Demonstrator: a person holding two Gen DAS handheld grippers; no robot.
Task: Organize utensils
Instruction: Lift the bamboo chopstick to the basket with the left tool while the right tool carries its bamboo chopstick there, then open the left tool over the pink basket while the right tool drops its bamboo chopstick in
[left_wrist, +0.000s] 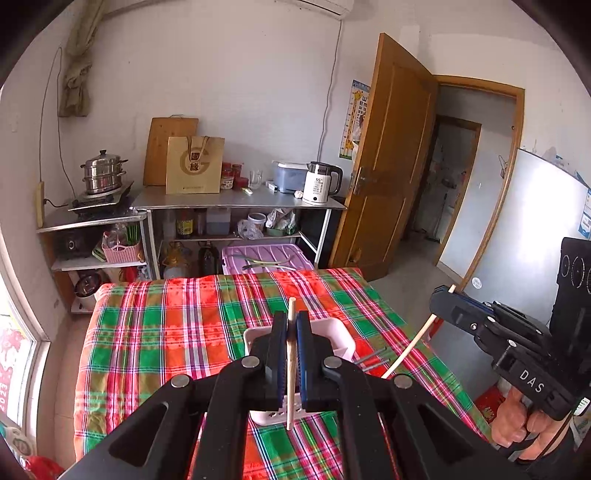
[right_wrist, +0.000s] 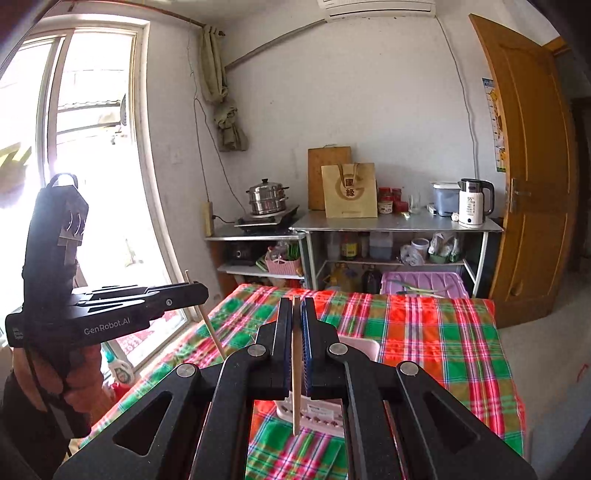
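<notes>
My left gripper and right gripper each pinched one chopstick upright, above the white holder at lower centre.

a plaid cloth in red, green and white covers the table. behind it a metal shelf unit carries a white electric kettle, a tan paper bag leaning against a wooden cutting board, red-lidded jars and a glass. a steel steamer pot sits on a burner to the left. a lilac plastic bin stands below; the wooden door is open.
</notes>
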